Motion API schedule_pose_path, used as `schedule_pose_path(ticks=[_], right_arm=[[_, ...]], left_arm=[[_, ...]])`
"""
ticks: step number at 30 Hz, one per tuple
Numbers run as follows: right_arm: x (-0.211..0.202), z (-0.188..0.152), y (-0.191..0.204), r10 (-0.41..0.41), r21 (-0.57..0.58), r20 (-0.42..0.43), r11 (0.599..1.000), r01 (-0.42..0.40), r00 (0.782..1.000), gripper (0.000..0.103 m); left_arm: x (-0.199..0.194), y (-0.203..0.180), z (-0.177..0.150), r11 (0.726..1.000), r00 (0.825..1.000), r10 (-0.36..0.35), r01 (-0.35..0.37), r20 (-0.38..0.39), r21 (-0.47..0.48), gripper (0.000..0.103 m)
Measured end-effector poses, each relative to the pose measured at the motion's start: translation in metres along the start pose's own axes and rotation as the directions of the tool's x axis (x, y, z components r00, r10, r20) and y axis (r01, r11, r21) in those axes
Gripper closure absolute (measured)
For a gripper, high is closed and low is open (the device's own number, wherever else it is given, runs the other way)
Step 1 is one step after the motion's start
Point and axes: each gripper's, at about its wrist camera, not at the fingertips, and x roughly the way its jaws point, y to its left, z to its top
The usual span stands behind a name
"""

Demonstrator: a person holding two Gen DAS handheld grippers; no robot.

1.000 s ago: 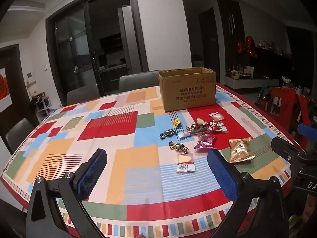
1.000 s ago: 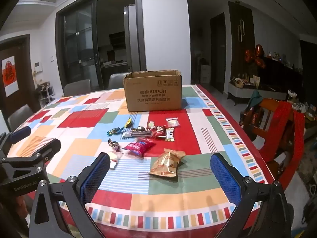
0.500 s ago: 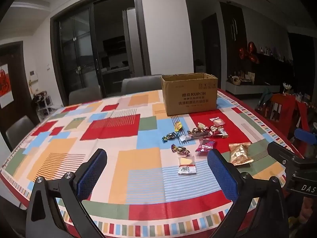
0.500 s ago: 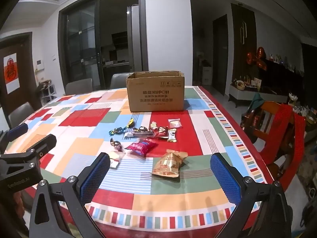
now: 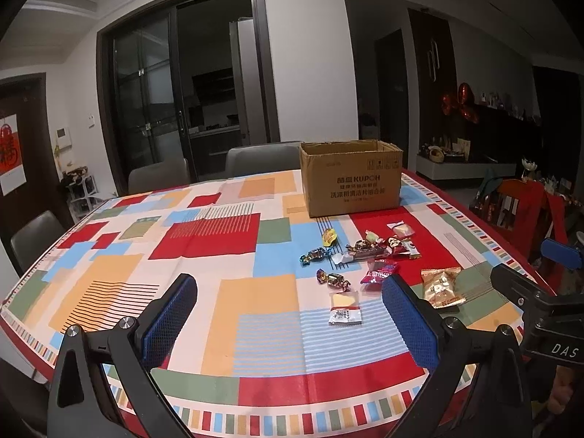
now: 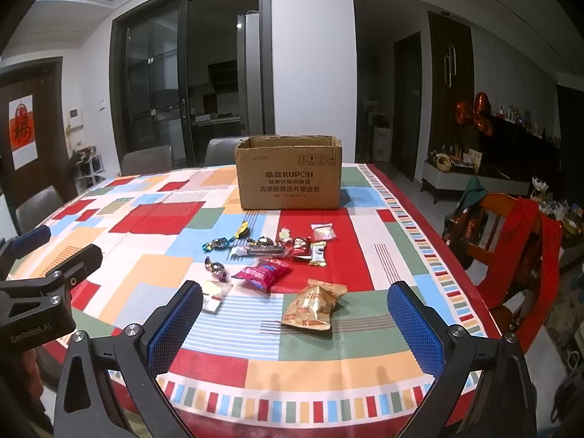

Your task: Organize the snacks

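- On the table (image 6: 365, 361), snacks (image 6: 270, 255) lie untouched before the box (image 6: 288, 179).
- Both cameras have pulled back slightly; left gripper (image 5: 288, 325) and right gripper (image 6: 295, 325) gape wide, empty: sorting not begun.

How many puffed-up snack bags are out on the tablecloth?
2: a red foil bag mid-table, and a golden biscuit bag nearer, right of it. The brown cardboard box hides its inside, so more may be there.

A home dining room: patterned tablecloth (image 6: 153, 277), dining chairs (image 6: 148, 158), glass kitchen doors (image 6: 182, 84).
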Motion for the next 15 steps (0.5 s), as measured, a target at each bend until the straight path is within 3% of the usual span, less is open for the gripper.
schedule_pose_path(ticks=[15], right_arm=[[-0.0002,-0.0003,0.0007,-0.001,-0.001,0.001,1.0,0.001,1.0,0.001]], left_arm=[[-0.0013,0.0001,-0.0002,1.0,1.0,0.002,-0.002,0.005,0.0,0.0]])
